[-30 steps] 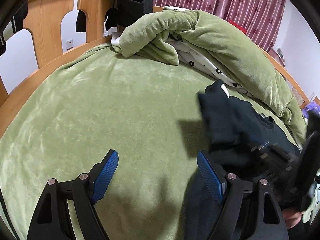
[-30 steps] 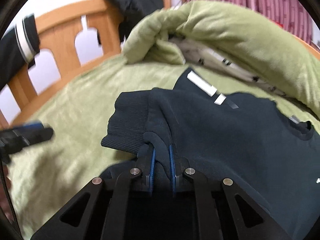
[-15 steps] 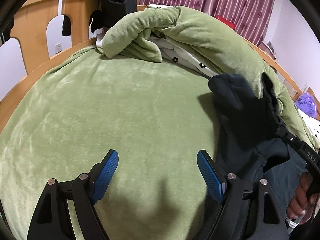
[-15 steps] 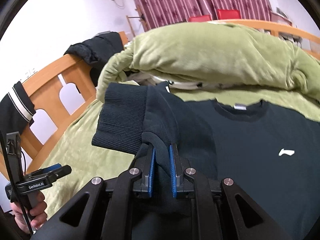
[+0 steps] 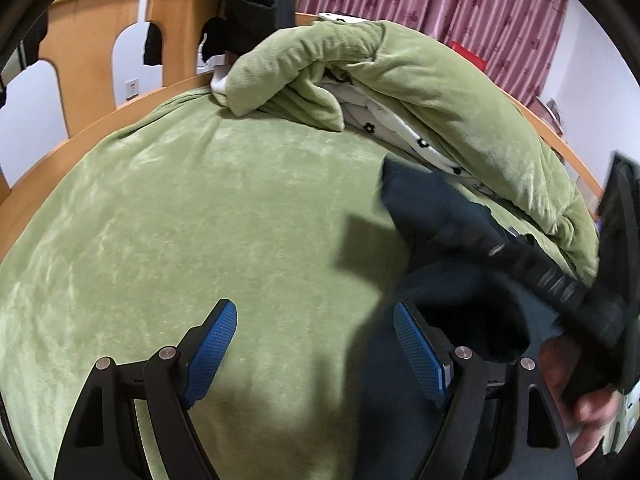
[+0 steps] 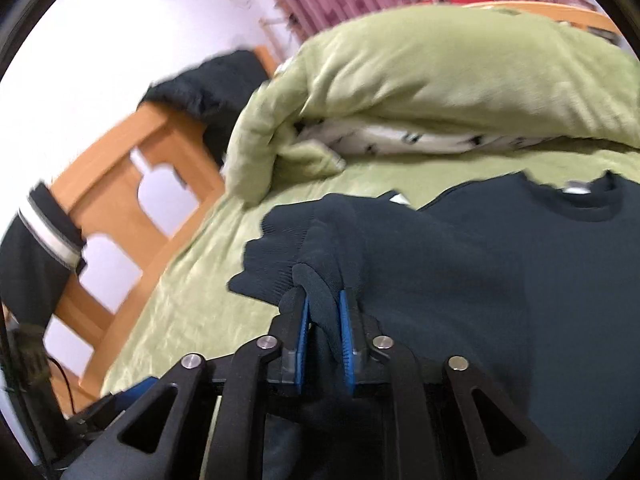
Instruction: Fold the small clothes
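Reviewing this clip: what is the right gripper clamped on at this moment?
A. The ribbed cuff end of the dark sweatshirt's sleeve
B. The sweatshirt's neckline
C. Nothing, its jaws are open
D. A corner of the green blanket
A. In the right wrist view the right gripper has its blue pads closed on dark fabric just behind the ribbed cuff of the dark sweatshirt, while the neckline lies flat farther off.
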Tool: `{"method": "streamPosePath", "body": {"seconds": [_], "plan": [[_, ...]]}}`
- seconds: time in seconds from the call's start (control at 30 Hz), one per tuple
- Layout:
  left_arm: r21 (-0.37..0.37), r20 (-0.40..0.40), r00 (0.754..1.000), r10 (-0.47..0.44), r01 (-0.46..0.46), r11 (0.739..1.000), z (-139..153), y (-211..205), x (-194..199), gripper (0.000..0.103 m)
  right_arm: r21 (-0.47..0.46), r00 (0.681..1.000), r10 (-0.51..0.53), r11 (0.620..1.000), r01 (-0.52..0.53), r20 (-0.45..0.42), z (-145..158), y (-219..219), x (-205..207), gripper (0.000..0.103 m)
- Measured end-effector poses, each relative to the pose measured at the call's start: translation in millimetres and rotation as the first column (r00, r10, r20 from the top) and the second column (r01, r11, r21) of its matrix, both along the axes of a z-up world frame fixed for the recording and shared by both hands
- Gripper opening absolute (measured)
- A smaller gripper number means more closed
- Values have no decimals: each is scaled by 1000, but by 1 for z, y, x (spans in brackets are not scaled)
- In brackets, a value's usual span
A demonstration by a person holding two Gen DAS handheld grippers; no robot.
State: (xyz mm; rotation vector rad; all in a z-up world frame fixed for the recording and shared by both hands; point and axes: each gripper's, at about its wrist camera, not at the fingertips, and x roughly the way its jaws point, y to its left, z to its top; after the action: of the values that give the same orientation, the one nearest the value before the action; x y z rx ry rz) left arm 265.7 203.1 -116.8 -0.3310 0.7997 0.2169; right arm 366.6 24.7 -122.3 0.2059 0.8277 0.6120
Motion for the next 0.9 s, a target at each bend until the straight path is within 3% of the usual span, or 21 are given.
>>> {"method": "streamPosePath", "body": {"seconds": [0.1, 0.17, 0.23, 0.4, 0.57, 0.6, 0.7, 0.9], "plan": [[16, -3, 1000, 22, -22, 1000, 0, 6, -1, 79, -94, 997, 72, 993, -71, 11, -11, 18, -8, 34], [10, -1, 999, 38, -38, 999, 0, 11, -3, 79, -117, 997, 63, 991, -56, 53, -11, 16, -14, 40], [13, 2, 999, 48, -48, 999, 1, 15, -4, 79, -105, 996, 43, 994, -35, 80, -10, 8, -15, 56], [19, 1, 999, 44, -44, 999, 1, 15, -5, 79, -144, 997, 52, 989, -43, 55, -23, 5, -8, 56], [31, -11, 999, 50, -50, 998, 0, 15, -4, 79, -217, 988, 150, 967, -137, 45, -45, 28, -17, 56], [36, -14, 998, 56, -56, 998, -1, 16, -3, 79, -225, 986, 161, 963, -147, 45, -49, 32, -19, 54], [0, -19, 998, 58, -58, 998, -4, 22, -1, 79, -207, 985, 170, 965, -160, 35, -52, 33, -18, 18], [-8, -19, 998, 67, -67, 998, -4, 23, -1, 79, -161, 982, 168, 975, -153, 87, -32, 19, -22, 14]]}}
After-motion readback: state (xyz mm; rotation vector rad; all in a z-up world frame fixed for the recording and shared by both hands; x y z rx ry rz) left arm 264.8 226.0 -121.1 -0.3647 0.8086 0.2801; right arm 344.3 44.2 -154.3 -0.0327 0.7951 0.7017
